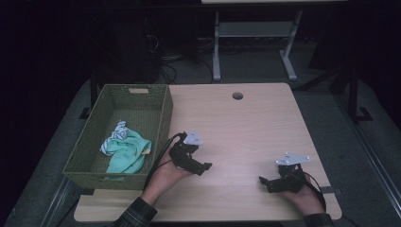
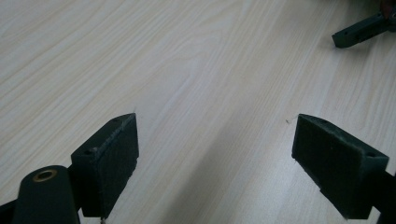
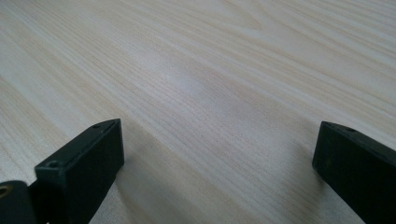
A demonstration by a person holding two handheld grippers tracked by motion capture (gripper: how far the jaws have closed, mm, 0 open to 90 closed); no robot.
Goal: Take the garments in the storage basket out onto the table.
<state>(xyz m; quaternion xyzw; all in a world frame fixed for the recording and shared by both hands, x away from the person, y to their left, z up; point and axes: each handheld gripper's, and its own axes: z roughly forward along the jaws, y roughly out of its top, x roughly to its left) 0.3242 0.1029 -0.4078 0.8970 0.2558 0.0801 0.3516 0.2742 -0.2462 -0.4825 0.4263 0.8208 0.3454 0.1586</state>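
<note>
Here, two open claws: left claw [image 1: 204,166], right claw [image 1: 263,181].

Light wooden table [image 1: 246,123] with a green woven basket [image 1: 163,123] at its left edge

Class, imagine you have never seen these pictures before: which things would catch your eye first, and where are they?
First, the green woven rectangular basket at the left edge of the pale wooden table, with a crumpled mint-green and striped cloth lying inside it. Next, the two black hand-held grippers near the table's front: the left gripper beside the basket, the right gripper near the right edge, both with jaws wide apart over bare wood.
</note>
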